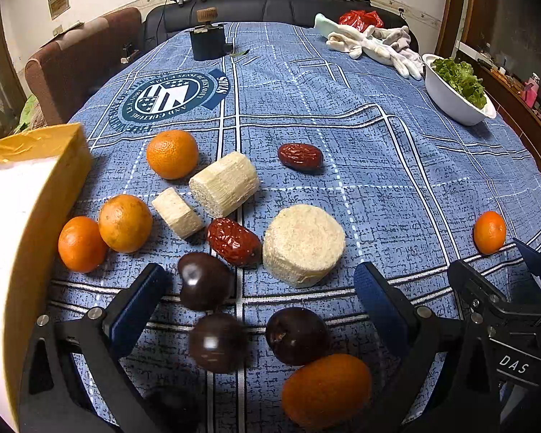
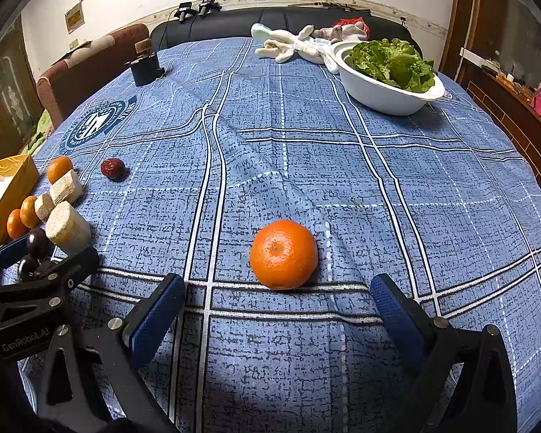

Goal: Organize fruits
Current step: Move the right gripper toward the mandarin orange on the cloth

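While "DAS" shows on the right gripper [image 2: 276, 310] and "GenRobot.AI" on the left gripper [image 1: 261, 297], both stand with jaws apart, empty. A lone orange [image 2: 283, 254] sits stem-up before the right; the far jujube [image 1: 300, 157] lies lengthwise left-to-right.

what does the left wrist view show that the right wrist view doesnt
Only the left wrist view shows the second red date, the orange nearest the camera and the red bag. Only the right wrist view shows the lone orange's stem end close up. Both share the yellow box, the lettuce bowl, the white gloves and open jaws.
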